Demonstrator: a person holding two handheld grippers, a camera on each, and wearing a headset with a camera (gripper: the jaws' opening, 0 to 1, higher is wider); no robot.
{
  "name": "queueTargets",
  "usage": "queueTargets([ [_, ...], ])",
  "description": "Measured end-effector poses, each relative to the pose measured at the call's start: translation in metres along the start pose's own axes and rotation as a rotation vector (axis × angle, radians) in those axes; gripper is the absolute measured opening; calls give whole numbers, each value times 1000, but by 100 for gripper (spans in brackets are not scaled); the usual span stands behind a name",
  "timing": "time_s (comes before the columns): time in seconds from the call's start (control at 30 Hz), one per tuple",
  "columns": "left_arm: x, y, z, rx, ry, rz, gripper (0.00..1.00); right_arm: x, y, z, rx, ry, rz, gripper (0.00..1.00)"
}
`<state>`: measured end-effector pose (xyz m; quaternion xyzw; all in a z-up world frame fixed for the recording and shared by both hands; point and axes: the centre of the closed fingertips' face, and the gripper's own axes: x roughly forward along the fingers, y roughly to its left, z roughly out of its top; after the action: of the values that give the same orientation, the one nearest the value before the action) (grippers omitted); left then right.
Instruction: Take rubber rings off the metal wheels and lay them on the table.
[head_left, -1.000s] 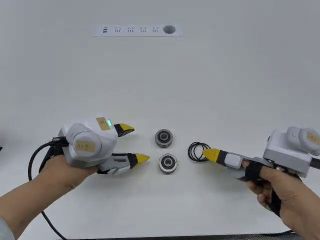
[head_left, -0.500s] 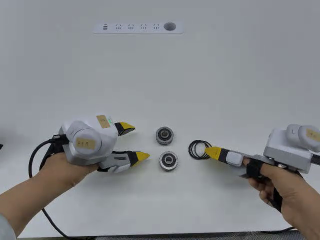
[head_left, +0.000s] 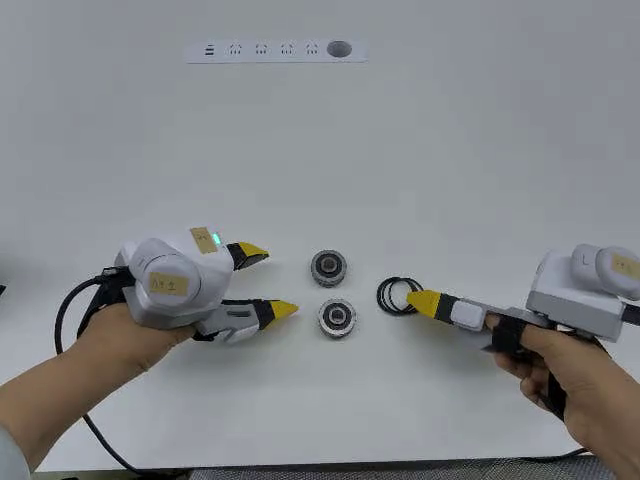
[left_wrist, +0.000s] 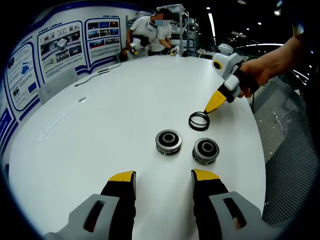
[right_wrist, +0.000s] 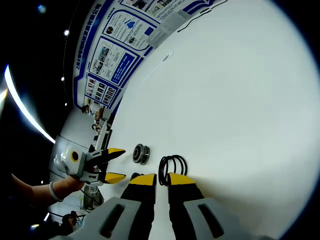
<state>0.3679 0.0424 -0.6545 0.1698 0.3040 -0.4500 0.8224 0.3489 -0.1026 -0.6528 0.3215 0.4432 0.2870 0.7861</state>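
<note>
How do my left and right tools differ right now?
The left yellow-tipped tool has its jaws spread wide; the right yellow-tipped tool has them almost together. The left sits apart from the two metal wheels; the right's tip is at the loose black rubber rings. Both point inward.

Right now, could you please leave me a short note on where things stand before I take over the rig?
Left tool: open, empty, facing the far wheel and near wheel.
Right tool: shut, empty, tip at the rubber rings.
Done: several rings lie loose on the table.
Left: check both wheels for remaining rings; too small to tell here.
</note>
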Motion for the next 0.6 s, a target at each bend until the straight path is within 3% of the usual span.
queueTargets([
  [0.4,-5,0,-1,-12,-2,5,46,-7,2,-3,-47,7,3,15],
  [0.6,-9,-1,-2,-24,-11,4,46,-11,7,-4,-118,12,20,24],
])
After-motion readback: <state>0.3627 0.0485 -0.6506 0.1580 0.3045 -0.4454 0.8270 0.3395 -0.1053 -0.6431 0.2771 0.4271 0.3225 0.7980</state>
